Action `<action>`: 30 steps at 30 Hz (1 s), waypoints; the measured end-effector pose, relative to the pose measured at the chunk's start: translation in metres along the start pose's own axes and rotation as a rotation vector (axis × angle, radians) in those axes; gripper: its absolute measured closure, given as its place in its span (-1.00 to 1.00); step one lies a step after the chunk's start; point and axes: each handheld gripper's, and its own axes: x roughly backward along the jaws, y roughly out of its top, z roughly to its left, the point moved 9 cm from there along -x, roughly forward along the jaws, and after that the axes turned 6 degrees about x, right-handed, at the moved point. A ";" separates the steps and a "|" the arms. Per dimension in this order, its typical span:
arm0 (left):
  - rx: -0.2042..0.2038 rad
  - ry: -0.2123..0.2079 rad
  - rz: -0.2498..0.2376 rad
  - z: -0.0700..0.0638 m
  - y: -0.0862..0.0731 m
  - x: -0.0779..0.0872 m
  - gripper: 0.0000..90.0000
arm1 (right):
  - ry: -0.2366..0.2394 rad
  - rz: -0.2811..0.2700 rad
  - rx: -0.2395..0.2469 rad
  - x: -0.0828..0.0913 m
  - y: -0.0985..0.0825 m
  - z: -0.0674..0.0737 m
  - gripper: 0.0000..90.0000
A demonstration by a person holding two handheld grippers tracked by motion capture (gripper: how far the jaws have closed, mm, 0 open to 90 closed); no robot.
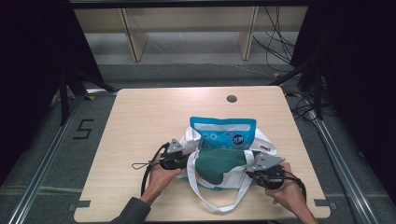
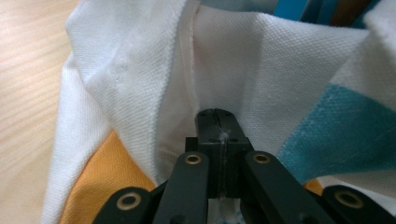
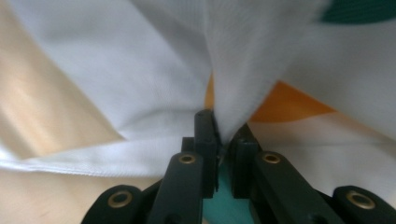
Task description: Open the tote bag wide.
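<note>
My left gripper (image 1: 183,157) and right gripper (image 1: 256,171) lie low, jaws clamping the white cloth tote bag (image 1: 208,179) on the pale wooden table (image 1: 140,121).

A: The high view is dim round its rim. From nine o'clock and three o'clock the margins fall almost to black, and the table (image 1: 140,121) is the one evenly lit patch.

B: Any glare on it?

A: None; soft light from above, with faint shadows under the bag (image 1: 224,154) toward six o'clock. That picture is a little soft and grainy.

B: And the gripper views?

A: Brighter. In the left gripper view the cloth weave at twelve o'clock is crisp, while the black jaws at six o'clock blur. The right gripper view is hazy all over, with the white cloth nearly washed out at twelve o'clock.
</note>
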 end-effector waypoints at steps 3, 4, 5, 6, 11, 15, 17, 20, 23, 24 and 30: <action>0.018 -0.010 -0.031 -0.002 0.006 0.004 0.97 | -0.013 -0.088 0.007 0.033 0.015 -0.005 0.90; 0.007 -0.001 -0.031 -0.001 0.008 0.007 0.96 | -0.012 -0.116 0.016 0.043 0.022 -0.006 0.90; 0.007 -0.001 -0.031 -0.001 0.008 0.007 0.95 | -0.012 -0.116 0.016 0.043 0.022 -0.006 0.90; 0.011 -0.008 -0.048 -0.001 0.012 0.012 0.93 | -0.036 -0.154 0.003 0.062 0.032 -0.006 0.89; 0.025 -0.026 -0.113 -0.005 0.029 0.028 0.90 | -0.037 -0.244 0.003 0.091 0.050 -0.009 0.88; 0.055 -0.043 -0.179 -0.007 0.047 0.049 0.91 | 0.015 -0.315 -0.021 0.112 0.058 -0.012 0.80; 0.042 -0.053 -0.194 -0.010 0.053 0.054 0.91 | 0.029 -0.324 -0.017 0.121 0.058 -0.014 0.77; 0.032 -0.062 -0.186 -0.015 0.054 0.052 0.91 | -0.018 -0.300 -0.023 0.132 0.055 -0.020 0.82; 0.037 -0.069 -0.185 -0.016 0.053 0.049 0.90 | -0.116 -0.279 -0.019 0.127 0.054 -0.032 0.87; 0.066 -0.087 -0.193 -0.019 0.054 0.047 0.90 | -0.167 -0.270 -0.027 0.114 0.054 -0.042 0.92; 0.030 -0.101 -0.168 -0.025 0.048 0.042 0.92 | -0.107 -0.226 -0.077 0.054 0.047 -0.052 0.99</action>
